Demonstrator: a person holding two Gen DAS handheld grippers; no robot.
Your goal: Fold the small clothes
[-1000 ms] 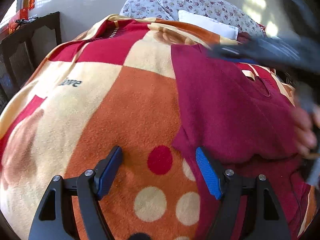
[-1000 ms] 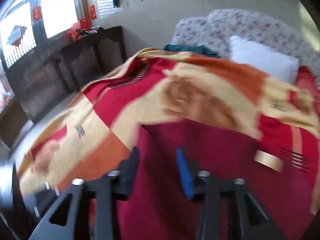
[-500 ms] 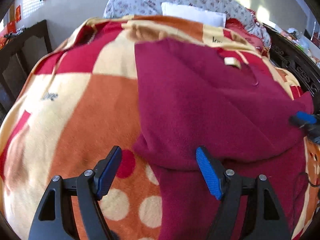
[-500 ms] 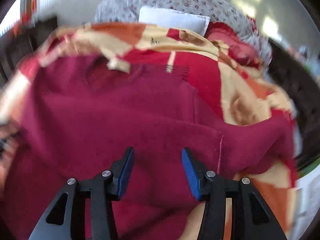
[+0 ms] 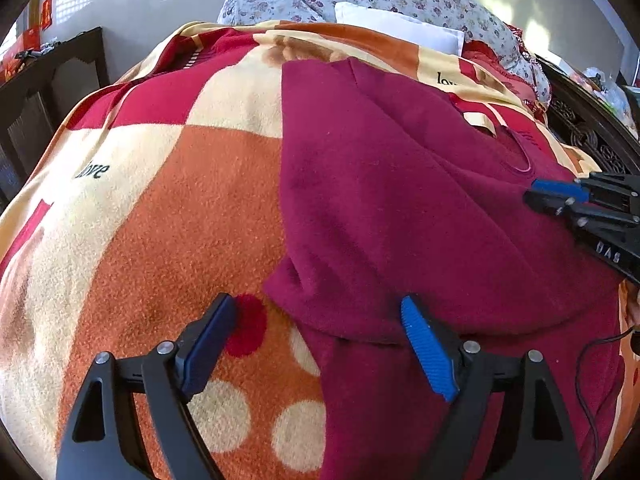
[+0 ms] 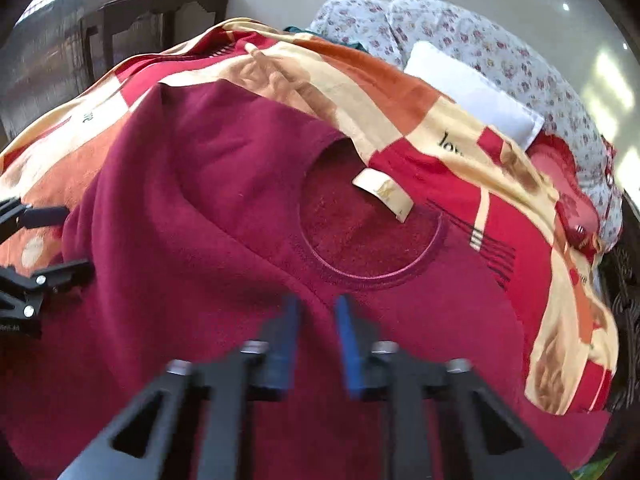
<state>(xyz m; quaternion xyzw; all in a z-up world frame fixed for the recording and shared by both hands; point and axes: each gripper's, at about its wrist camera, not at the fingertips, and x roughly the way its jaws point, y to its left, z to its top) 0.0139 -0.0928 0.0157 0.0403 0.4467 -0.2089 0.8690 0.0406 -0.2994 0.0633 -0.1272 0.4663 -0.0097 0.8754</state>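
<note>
Our right hand-held gripper (image 6: 316, 344) has just pinched shut on the maroon fleece sweater (image 6: 208, 216) below its round neckline; we reckon it grabbed one layer only. The left hand-held gripper (image 5: 320, 344), jaws just widened, gapes over the folded sleeve edge, so that fold may drag loose.

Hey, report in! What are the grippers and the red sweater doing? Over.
Left hand-held gripper open, straddling sweater edge. Right hand-held gripper just closing, pinching fabric below the collar. Sweater flat on blanket. Nothing in the way.

I see the sweater (image 6: 224, 216) lying on the blanket (image 5: 168, 208) covering the bed, with pillows (image 6: 472, 80) behind it.
</note>
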